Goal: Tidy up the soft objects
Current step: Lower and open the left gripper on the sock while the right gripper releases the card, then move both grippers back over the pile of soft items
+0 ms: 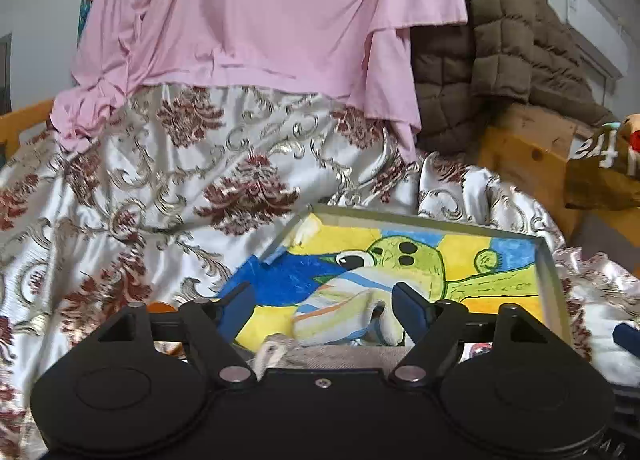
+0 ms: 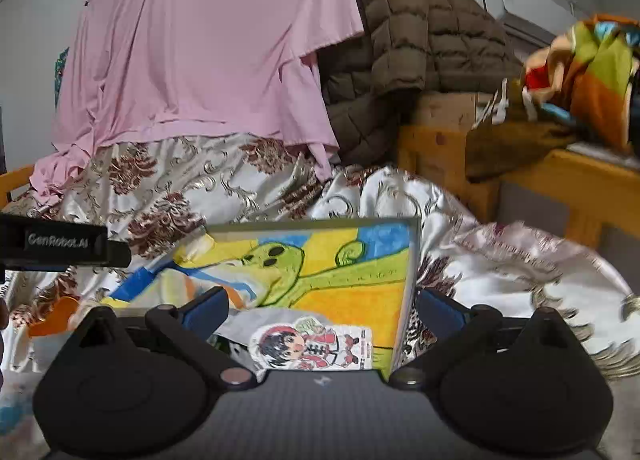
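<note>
A shallow box (image 1: 546, 260) painted with a green cartoon creature on yellow and blue lies on the patterned bedspread (image 1: 120, 200). A striped pastel soft item (image 1: 340, 312) rests in the box, between the fingers of my open left gripper (image 1: 324, 302), which does not clasp it. In the right wrist view the same box (image 2: 412, 260) holds a flat packet with a cartoon girl (image 2: 312, 344). My right gripper (image 2: 322, 310) is open, its fingers astride the box's right wall. The left gripper body (image 2: 60, 244) shows at the left there.
A pink garment (image 1: 260, 20) and a brown quilted jacket (image 1: 500, 40) hang over a pile behind. A wooden bed frame (image 2: 560, 180) stands at the right, with a colourful cloth (image 2: 588, 72) piled on it. An orange object (image 2: 52, 320) lies at lower left.
</note>
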Tool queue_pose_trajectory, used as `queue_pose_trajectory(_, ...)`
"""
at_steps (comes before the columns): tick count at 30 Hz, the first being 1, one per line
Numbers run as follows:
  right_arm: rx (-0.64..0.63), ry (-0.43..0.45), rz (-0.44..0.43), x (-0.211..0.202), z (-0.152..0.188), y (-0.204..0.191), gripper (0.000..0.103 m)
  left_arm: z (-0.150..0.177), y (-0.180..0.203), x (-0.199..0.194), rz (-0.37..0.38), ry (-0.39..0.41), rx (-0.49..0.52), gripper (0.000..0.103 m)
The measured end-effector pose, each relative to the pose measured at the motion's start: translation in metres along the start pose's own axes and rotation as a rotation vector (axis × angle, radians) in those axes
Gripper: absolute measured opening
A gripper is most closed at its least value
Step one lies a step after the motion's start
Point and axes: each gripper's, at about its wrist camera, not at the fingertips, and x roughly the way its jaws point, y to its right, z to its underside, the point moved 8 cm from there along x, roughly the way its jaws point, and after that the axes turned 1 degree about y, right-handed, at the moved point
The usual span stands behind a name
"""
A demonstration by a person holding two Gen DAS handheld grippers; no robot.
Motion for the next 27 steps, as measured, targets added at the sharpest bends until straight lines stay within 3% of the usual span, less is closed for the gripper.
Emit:
queue_pose_trajectory(10, -0.037, 0.045, -0.009, -0.064, -0.033, -0.023, 0.103, -0.011, -0.024, -0.082, 0.035, 0.099, 0.000, 0.098)
queue_pose_trajectory(18, -0.040, 0.086, -0.035, -0.117, -0.041, -0.050, 0.103, -0.011, -0.049, -0.147, 0.029, 0.195, 0.027, 0.102)
queue_pose_trajectory(27, 0.026, 0.130, -0.028, -0.176, -0.037, -0.068, 0.103, 0.018, -0.088, -0.193, 0.054, 0.181, -0.037, 0.102)
